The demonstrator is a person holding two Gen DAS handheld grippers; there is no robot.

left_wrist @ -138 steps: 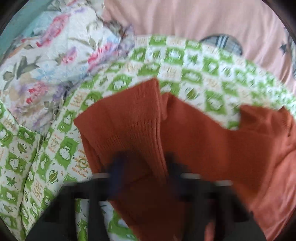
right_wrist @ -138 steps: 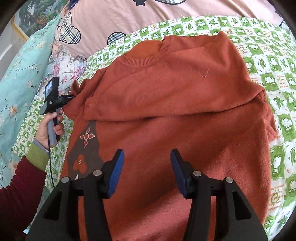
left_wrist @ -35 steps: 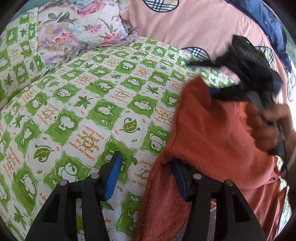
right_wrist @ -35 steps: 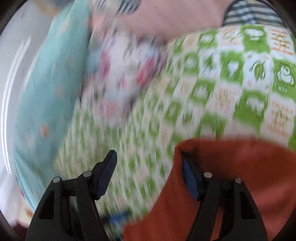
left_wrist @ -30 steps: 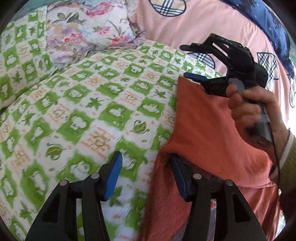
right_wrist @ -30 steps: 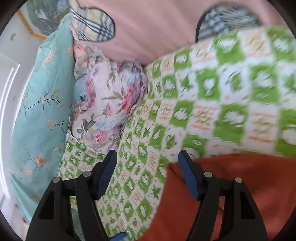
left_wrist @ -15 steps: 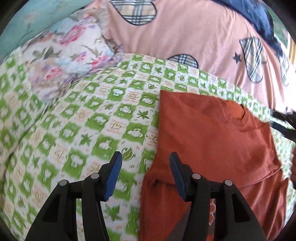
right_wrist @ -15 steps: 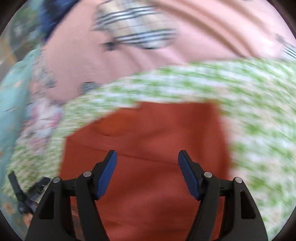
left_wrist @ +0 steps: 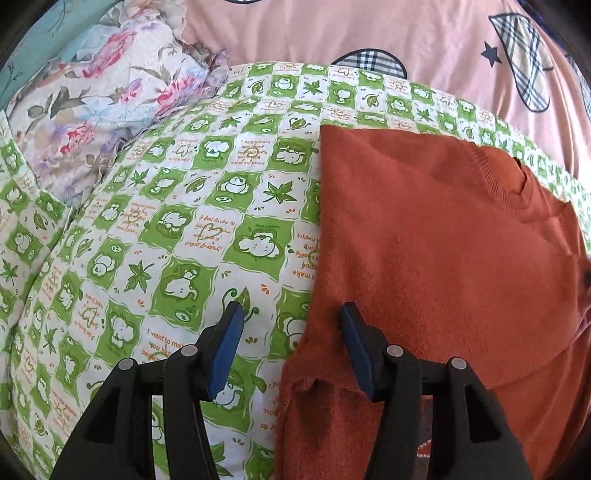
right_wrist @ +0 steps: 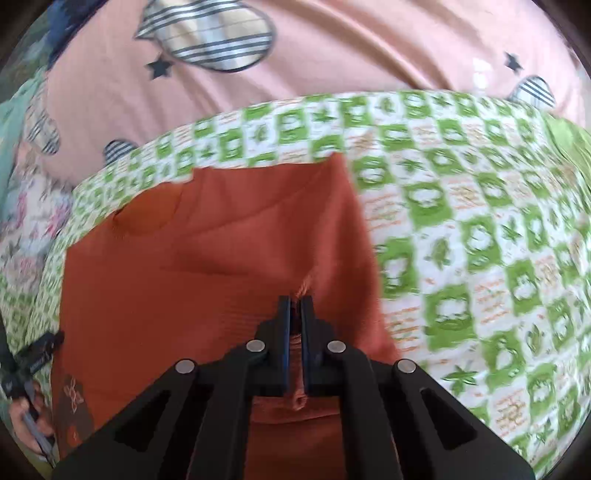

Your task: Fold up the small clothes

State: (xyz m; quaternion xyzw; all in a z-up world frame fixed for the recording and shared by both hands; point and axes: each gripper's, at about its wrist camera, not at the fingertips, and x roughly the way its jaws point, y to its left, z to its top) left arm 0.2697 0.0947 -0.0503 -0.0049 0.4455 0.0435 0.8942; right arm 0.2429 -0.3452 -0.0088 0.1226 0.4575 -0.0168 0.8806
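On the quilt (left_wrist: 207, 229), a soft padded cover printed in green and white checks with leaves, small animals and orange script, lies the sweater (left_wrist: 436, 258), a rust-orange knit with a fuzzy nap and a ribbed round collar. It is folded into a rough rectangle with a straight left edge, and a darker patch with a small flower motif shows at its lower corner in the right wrist view. The left gripper (left_wrist: 291, 347) hovers at that left edge, its jaws opening; the blue-padded left finger stands over the quilt and the right one over the knit, with the sweater's edge between them but not pressed. The right gripper (right_wrist: 295, 306) has its jaws closed tight on a small raised pinch of the sweater near its right edge, the wool puckering up between the black fingers. Behind the quilt spreads a smooth pink sheet (left_wrist: 369, 33) with plaid hearts and dark stars, and a ruffled floral pillow (left_wrist: 107, 96) sits at the left. A hand (right_wrist: 27, 424) shows at the left margin of the right wrist view.
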